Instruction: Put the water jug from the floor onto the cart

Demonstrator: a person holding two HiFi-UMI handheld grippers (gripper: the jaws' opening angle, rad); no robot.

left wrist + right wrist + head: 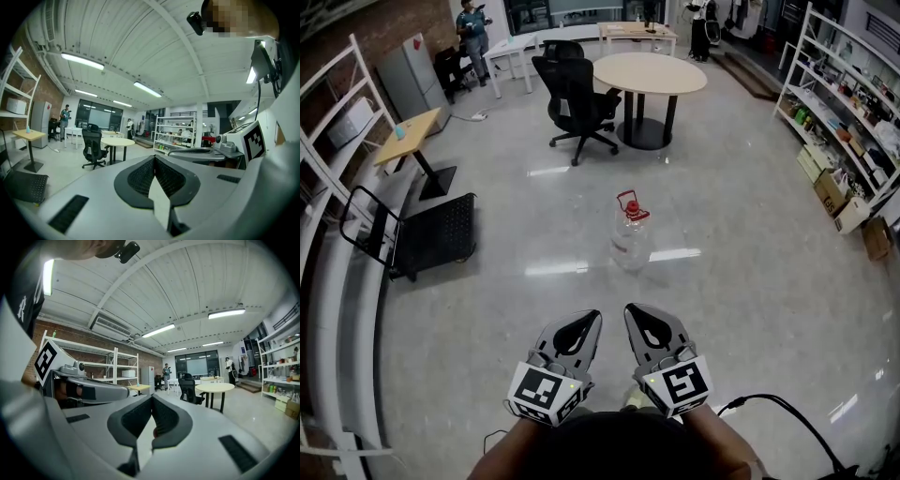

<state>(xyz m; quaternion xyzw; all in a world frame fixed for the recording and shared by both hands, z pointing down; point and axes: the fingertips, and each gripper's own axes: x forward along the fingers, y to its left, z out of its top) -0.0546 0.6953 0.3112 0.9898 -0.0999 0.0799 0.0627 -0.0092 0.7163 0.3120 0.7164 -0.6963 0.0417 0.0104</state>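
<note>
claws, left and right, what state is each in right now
left claw: closed, holding nothing
right claw: closed, holding nothing

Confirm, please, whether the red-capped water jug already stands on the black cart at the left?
Not quite: the head view shows the red-capped water jug standing on the floor, well apart from the black cart at the left.
</note>
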